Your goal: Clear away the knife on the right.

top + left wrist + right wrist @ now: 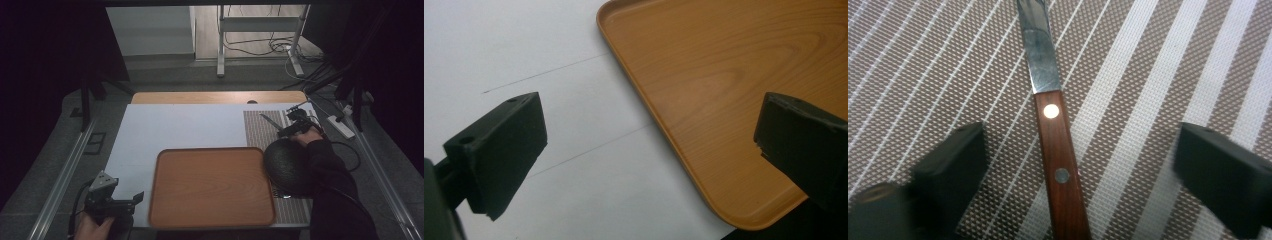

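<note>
We see a wooden table (218, 97) covered by a white sheet (175, 125), with a striped brown woven mat (260, 131) along its right side. A wooden tray (211, 186) lies on the sheet at the near edge, bare inside, and a dark round bowl (289, 165) sits just right of it on the mat.

Our left gripper (131, 201) hovers at the near left corner of the table, just left of the tray. In the left gripper view its jaws stand wide apart with nothing between them, one over the white sheet and the other over the tray's near corner (744, 215).

Our right gripper (289, 126) is at the far right, over the mat and beyond the bowl. In the right gripper view its jaws are spread wide on either side of a knife (1055, 150) with a riveted wooden handle and a steel blade, which lies flat on the mat; neither jaw touches it. In the high view the knife (270, 121) lies just left of the gripper, its blade pointing away to the far left
</note>
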`<state>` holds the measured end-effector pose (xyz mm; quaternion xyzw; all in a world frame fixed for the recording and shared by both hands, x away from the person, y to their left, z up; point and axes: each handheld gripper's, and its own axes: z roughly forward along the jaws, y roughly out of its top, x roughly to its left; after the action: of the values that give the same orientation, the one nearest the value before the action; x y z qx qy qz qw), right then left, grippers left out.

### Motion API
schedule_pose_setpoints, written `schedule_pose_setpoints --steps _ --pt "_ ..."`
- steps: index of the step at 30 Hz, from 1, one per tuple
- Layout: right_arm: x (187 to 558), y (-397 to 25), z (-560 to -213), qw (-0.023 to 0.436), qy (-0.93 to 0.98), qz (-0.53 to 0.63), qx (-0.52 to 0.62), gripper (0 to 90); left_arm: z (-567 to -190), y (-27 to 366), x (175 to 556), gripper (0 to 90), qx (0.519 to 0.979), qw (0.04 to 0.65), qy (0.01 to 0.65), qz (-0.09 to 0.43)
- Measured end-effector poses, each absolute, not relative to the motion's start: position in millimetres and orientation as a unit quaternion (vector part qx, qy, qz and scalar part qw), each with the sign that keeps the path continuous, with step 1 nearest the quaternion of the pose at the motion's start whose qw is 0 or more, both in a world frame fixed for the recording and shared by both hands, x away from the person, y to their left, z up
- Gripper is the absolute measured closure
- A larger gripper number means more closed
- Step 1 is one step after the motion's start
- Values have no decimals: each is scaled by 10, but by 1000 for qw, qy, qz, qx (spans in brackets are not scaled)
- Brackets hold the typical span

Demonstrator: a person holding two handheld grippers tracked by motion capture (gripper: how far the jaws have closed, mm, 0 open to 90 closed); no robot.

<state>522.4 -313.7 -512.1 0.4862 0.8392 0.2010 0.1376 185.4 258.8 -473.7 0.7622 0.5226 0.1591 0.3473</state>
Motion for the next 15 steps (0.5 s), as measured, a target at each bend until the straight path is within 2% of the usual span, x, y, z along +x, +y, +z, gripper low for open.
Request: schedule_pose_setpoints --steps 1,2,4,6,7,11,15 --pt "5224 -3137 -5121 138 839 201 486 202 -4737 2587 1854 14 762 347 523 159" --pt "5221 -3176 -5080 138 838 206 486 384 -4737 2587 1854 14 762 347 523 159" --pt "5220 -3207 -5069 138 840 210 480 459 -4737 2585 1856 14 762 346 523 159" --pt "5216 -3232 -5056 137 845 215 470 634 -4737 2582 1856 15 764 345 522 160" --pt "5216 -3232 -5056 137 845 215 470 634 -4737 2580 1856 15 764 344 522 161" --pt "5219 -3273 -5054 130 850 223 459 763 -4738 2580 1856 14 764 344 522 161" --pt "5231 -3297 -5052 125 852 226 456 767 -4738 2580 1856 15 764 344 522 161"
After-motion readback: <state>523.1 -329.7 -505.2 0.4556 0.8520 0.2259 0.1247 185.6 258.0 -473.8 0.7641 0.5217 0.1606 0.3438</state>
